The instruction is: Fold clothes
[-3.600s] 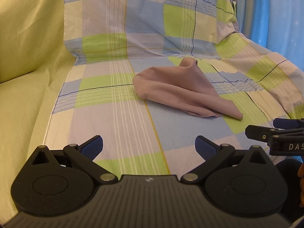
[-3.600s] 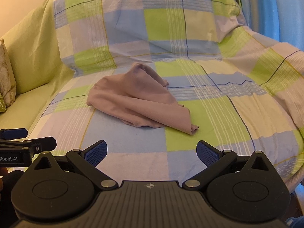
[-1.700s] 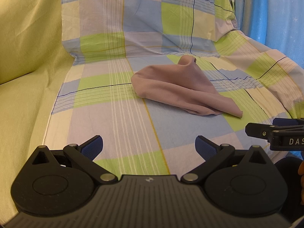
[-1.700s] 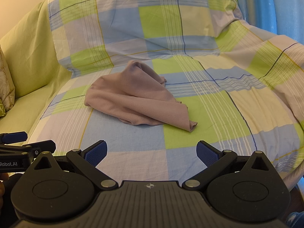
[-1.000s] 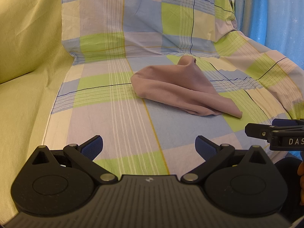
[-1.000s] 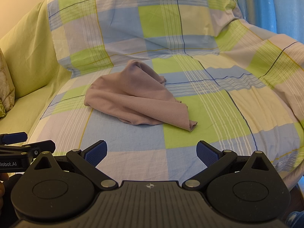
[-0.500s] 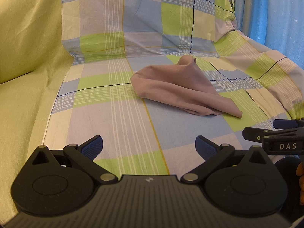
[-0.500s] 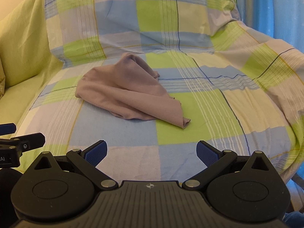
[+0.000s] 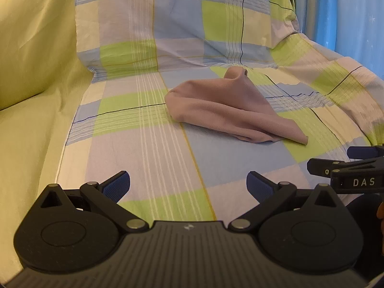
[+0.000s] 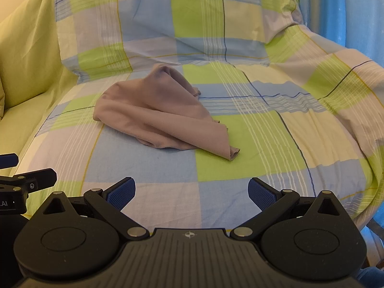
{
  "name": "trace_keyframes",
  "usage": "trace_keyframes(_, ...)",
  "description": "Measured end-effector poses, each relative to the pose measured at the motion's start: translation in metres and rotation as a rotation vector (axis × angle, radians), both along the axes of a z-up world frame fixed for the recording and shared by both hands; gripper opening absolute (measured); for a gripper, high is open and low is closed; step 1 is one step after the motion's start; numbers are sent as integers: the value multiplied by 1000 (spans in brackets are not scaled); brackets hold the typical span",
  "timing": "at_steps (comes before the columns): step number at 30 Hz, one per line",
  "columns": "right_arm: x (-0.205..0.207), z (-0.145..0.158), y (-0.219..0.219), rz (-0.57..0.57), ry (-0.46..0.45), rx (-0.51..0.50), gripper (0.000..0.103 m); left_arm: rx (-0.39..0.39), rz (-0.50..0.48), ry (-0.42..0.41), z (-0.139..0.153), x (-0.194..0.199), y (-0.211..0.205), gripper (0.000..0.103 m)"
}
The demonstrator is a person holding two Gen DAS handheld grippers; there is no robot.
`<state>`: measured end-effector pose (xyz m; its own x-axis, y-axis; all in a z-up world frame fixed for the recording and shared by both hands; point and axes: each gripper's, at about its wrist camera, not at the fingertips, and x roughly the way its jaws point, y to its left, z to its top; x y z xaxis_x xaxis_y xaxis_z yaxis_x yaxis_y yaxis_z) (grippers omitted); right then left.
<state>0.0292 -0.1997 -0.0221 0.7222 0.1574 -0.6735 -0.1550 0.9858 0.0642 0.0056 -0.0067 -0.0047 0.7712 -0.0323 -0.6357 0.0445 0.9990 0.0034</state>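
Item: mauve garment (image 9: 230, 110) (image 10: 158, 115), one piece, crumpled and unfolded. Location: lying on the seat of a sofa draped in a checked sheet (image 9: 148, 144) (image 10: 252, 144) of green, blue and cream squares. Long axis runs diagonally, from a broad rounded bulk at the far left to a narrow tapered corner at the near right. A raised peak stands at the far end, toward the backrest. In the right wrist view the near-right tip shows a small rolled end resting on a green square.

Left gripper (image 9: 188, 184): held low at the front edge of the seat, jaws spread wide, blue pads (image 9: 117, 187) apart with nothing between them. Well short of the garment.

Right gripper (image 10: 190, 192): same posture, jaws spread wide, pads (image 10: 261, 195) clear of any cloth. Its body is also seen at the right margin of the left wrist view (image 9: 352, 170); the left gripper likewise appears at the left margin of the right wrist view (image 10: 21, 182).

Surroundings: plain yellow-green cover (image 9: 36, 72) on the sofa's left part; blue curtain (image 9: 348, 12) behind at right.
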Motion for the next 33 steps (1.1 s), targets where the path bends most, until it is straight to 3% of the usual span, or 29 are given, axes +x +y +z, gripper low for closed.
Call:
trace_keyframes(12,6,0,-14,9,8,38,103,-5,-17,-3,4,3,0,102)
trace_keyframes(19,23,-4,-23,17,45,30,103,50,-117,-15,7,24,-6,101)
trace_keyframes(28,35,-16,-19,55,27,2,103,100,-242,-1,2,55,-11,90)
trace_keyframes(33,38,-18,-12,99,-23,-7,102,134,-289,-13,-1,70,-9,75)
